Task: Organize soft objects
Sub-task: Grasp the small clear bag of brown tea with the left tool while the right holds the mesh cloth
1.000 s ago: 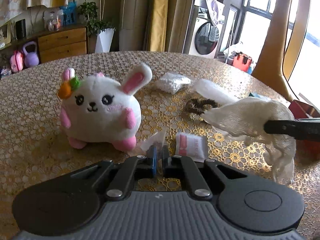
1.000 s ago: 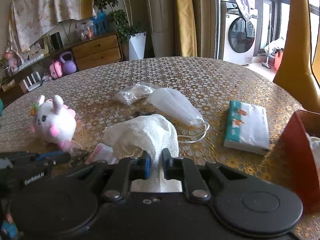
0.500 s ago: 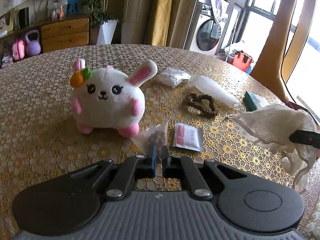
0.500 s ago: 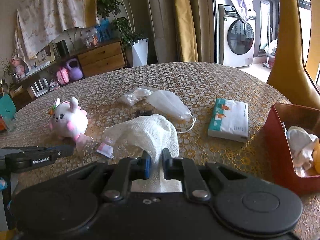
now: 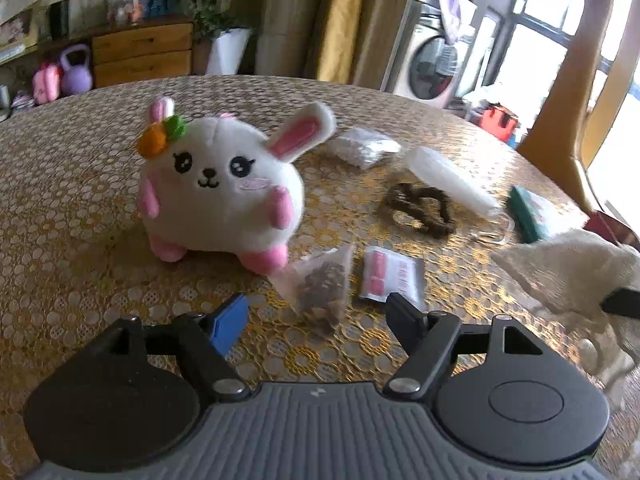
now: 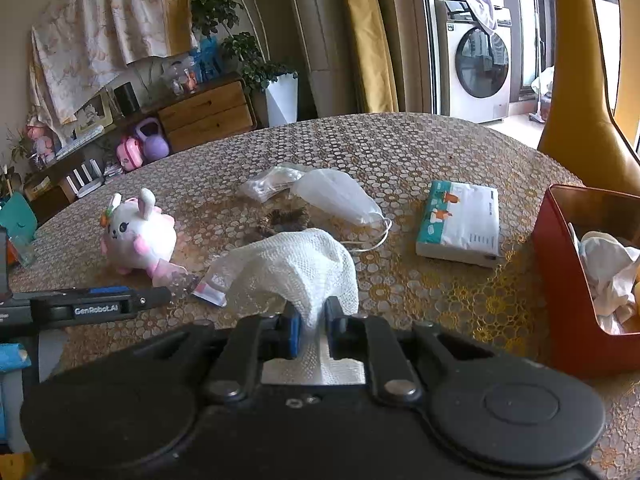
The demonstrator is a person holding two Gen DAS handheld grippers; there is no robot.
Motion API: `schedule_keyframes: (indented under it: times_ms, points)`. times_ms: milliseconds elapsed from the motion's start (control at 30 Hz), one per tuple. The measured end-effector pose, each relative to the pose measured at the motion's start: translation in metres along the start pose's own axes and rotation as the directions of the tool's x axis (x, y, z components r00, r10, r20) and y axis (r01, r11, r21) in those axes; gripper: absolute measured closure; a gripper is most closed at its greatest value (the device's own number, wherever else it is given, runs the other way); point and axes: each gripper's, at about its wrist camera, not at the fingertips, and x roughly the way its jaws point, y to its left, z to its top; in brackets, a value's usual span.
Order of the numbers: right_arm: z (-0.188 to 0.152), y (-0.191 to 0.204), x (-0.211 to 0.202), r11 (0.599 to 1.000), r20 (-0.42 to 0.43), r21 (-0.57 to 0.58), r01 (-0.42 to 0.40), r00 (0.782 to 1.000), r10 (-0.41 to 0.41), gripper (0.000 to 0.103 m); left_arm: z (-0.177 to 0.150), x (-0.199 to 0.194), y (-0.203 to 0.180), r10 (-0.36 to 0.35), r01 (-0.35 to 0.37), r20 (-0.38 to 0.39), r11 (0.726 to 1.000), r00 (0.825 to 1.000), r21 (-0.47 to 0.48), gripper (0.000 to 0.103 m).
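A white plush bunny (image 5: 218, 190) sits on the gold lace tablecloth, left of centre; it is smaller in the right wrist view as the bunny (image 6: 138, 232). My left gripper (image 5: 316, 314) hangs just in front of a clear sachet of brown bits (image 5: 322, 288); its jaws are opening, and the sachet lies on the cloth beyond the fingertips, untouched. My right gripper (image 6: 312, 326) is shut on a white mesh cloth (image 6: 296, 268), lifted off the table. A red box (image 6: 568, 280) with white fabric inside stands at the right.
On the cloth lie a brown scrunchie (image 5: 418, 210), a small pink-and-white packet (image 5: 394, 274), a white face mask (image 6: 340, 196), a clear bag (image 6: 268, 184) and a tissue pack (image 6: 460, 216). A yellow chair (image 6: 580, 100) stands beyond the table's right edge.
My left gripper's jaws have swung from shut to wide apart. The right gripper has carried the mesh cloth to the right, bringing the red box into its view.
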Motion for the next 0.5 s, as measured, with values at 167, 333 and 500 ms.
schedule_keyframes:
  times_ms: [167,333,500]
  points:
    - [-0.001,-0.004,0.006,1.0,-0.012,0.01,0.01,1.0,-0.01,0.09,0.004,0.011,-0.001,0.062,-0.062,0.021,0.998,0.998,-0.002,0.027]
    - [-0.003,-0.008,0.011,1.0,-0.021,0.016,0.016,1.0,-0.016,0.09,0.007,0.02,-0.001,0.082,-0.082,0.009,0.996,0.997,-0.03,0.032]
    - [-0.004,-0.009,0.014,1.0,-0.028,0.014,0.02,0.999,-0.02,0.09,0.006,0.024,-0.008,0.088,-0.088,0.008,0.996,0.996,-0.006,0.049]
